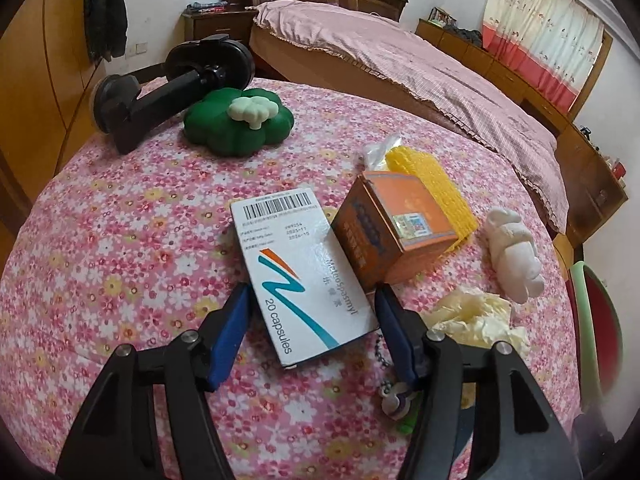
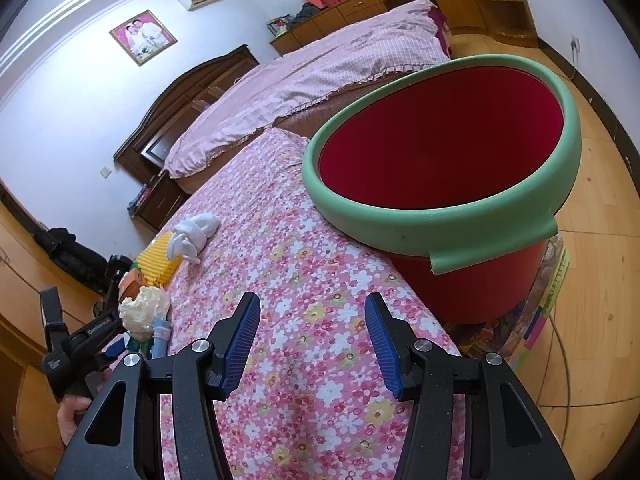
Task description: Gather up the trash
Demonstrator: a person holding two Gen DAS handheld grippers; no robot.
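Room: bedroom; a desk (image 1: 120,264) under floral cloth stands beside a pink-covered bed (image 1: 420,68).
Bin: my red bucket (image 2: 440,140) with its green rim sits off the desk's right edge, and what I see of its inside is empty.
Done: nothing collected yet, I judge.
Left: capsule box (image 1: 304,280), orange carton (image 1: 392,224), yellow mesh (image 1: 440,184), crumpled tissue (image 1: 476,316), all mid-desk.
Left tool (image 1: 312,320): wide open, straddling the capsule box's near end, gripping nothing yet.
Right tool (image 2: 312,340): open, empty, over bare cloth near the bucket.
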